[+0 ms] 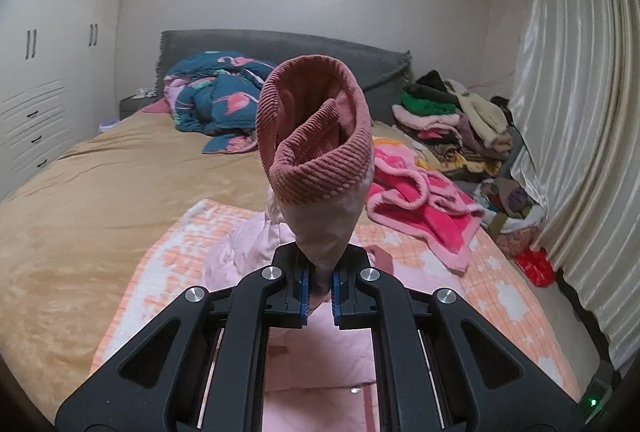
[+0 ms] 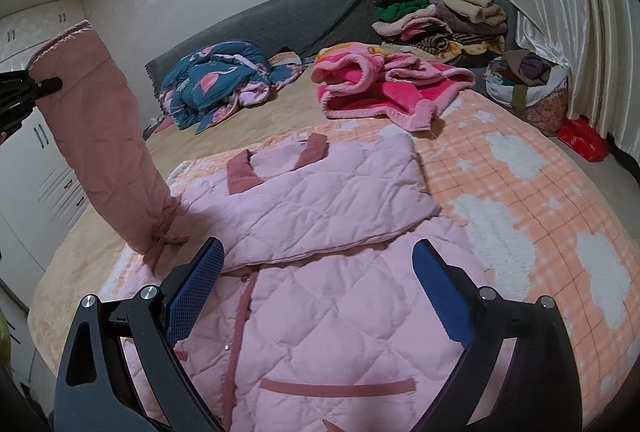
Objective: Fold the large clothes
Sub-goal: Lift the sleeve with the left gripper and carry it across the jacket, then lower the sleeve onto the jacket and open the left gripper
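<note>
Pink quilted jacket (image 2: 320, 312) spread on the bed (image 2: 100, 252), one sleeve (image 2: 104, 136) lifted.
The left gripper (image 1: 320, 292) is clamped on the sleeve near its ribbed cuff (image 1: 316, 136); the right gripper (image 2: 316, 272) hovers spread wide above the jacket's front. No readable writing shows.

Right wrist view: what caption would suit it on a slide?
Open right tongs hover over a pink quilted jacket while the left tongs lift its sleeve.

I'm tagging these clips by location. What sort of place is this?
A home bedroom, most likely: a bed with a grey headboard, a built-in wardrobe, and a curtain.
</note>
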`<move>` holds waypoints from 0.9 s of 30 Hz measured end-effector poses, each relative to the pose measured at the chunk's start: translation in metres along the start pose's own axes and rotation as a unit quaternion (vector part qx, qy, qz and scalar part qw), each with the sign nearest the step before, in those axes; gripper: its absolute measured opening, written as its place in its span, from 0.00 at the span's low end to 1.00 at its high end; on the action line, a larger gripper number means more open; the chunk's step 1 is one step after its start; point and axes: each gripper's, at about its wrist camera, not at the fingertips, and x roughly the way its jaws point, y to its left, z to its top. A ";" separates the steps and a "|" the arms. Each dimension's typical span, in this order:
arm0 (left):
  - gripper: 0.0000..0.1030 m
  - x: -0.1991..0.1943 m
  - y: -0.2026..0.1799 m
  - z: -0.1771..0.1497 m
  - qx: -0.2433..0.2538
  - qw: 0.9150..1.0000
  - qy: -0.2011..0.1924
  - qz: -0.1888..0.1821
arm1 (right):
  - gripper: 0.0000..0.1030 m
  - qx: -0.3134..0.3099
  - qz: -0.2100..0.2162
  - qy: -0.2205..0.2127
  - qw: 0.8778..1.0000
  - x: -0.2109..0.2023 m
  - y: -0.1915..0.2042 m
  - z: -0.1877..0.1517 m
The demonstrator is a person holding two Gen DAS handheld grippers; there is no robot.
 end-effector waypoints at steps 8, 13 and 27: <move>0.02 0.028 -0.038 -0.022 0.036 0.998 0.035 -0.035 | 0.92 0.022 -0.017 0.009 1.000 0.007 -0.029 -0.006; 0.02 0.050 -0.063 -0.044 0.064 0.994 0.061 -0.059 | 0.92 0.035 -0.027 0.017 0.999 0.013 -0.046 -0.011; 0.05 0.107 -0.116 -0.121 0.111 0.978 0.138 -0.108 | 0.92 0.059 -0.071 0.016 0.996 0.008 -0.092 -0.018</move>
